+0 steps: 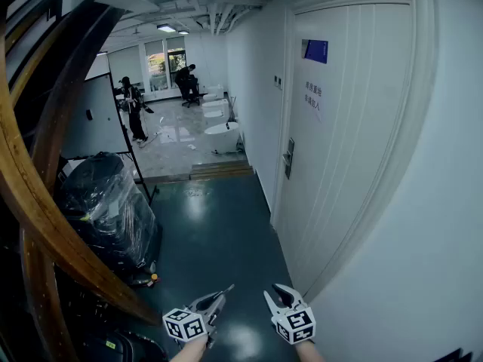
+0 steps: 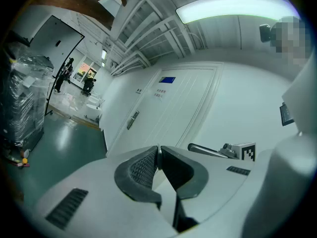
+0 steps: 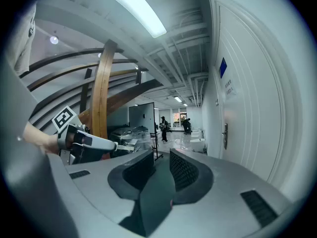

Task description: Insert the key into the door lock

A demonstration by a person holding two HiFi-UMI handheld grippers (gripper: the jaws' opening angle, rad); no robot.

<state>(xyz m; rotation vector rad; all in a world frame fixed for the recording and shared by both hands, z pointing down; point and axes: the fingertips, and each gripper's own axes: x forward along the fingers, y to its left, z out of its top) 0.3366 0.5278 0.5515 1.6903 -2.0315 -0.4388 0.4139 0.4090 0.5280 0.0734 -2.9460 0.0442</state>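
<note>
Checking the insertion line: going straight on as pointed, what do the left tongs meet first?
Likely the panel of the white door, right of its lock, not the lock itself; nothing shows between. Depth is unclear. The left tongs are shut on the key.

Left gripper (image 2: 158, 158), jaws pinched shut on the thin edge of a key (image 2: 157, 149), faces a closed white door (image 2: 173, 105) bearing a blue sign (image 2: 168, 80) and a metal lock (image 2: 132, 119), with the right gripper (image 2: 194, 148) beside it and green floor (image 2: 64, 145) stretching away toward distant people (image 2: 64, 74).
</note>
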